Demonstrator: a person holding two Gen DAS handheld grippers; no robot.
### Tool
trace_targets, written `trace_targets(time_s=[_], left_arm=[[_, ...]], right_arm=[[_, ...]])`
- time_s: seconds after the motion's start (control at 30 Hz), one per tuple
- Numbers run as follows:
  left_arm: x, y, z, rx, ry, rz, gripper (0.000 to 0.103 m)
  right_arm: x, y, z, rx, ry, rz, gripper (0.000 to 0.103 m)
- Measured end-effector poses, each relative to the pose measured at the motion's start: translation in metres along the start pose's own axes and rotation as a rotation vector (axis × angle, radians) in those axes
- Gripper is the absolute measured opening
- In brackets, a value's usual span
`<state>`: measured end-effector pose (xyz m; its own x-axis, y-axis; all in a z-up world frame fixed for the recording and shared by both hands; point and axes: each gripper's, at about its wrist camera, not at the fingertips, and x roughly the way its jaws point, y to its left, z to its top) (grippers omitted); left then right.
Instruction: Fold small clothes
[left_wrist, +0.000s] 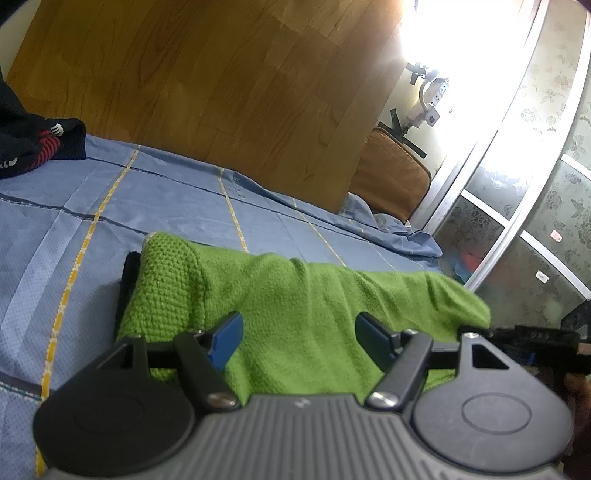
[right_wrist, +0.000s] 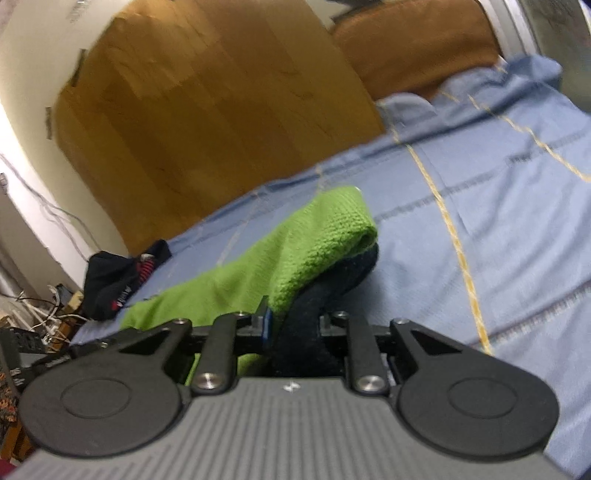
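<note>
Green knit: a soft green garment (left_wrist: 295, 306) lies across the lower middle of the left wrist view, on a blue bedcover (left_wrist: 110, 206); in the right wrist view it runs from lower left up to the centre of the frame.
Dark lining: a dark layer (right_wrist: 332, 280) shows under the green at the ribbed end, peeking out at the garment's left edge in the left wrist view; whether it is a lining or a second piece cannot be told.
Left gripper: the left gripper (left_wrist: 297, 334) sits at the bottom centre of its view with the blue pads apart and released, the knit lying between and beneath them, nothing pinched.
Right gripper: the right gripper (right_wrist: 291, 325) at the bottom centre of its view is clenched on the garment, green and dark layers bunched between its pads; that end looks raised off the cover.
Handling: judged light, limp and stretchy, not fragile; it will sag and drape from any single hold, and the loose knit may slide layer over layer.
Where to hold: likely best at an edge or the ribbed cuff, both layers together, one hold at each end so that the fold stays even.
Other clothes: a dark bundle with red stripes (left_wrist: 40, 147) lies at the left edge of the left wrist view, well apart from the green piece.
</note>
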<state>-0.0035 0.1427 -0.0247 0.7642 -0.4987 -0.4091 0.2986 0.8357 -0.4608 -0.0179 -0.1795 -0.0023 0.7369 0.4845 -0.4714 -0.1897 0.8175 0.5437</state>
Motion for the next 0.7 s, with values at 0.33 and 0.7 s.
trace_targets(time_s=[0.33,0.7], left_arm=[[-0.002,0.003,0.0,-0.016,-0.006,-0.017,0.069],[-0.003,0.005,0.006,-0.024,0.012,0.007,0.054]], right_arm=[[0.001,-0.014,-0.013,0.082,0.038,-0.029,0.04],[0.004,-0.009,-0.014,0.064,0.001,0.002,0.023]])
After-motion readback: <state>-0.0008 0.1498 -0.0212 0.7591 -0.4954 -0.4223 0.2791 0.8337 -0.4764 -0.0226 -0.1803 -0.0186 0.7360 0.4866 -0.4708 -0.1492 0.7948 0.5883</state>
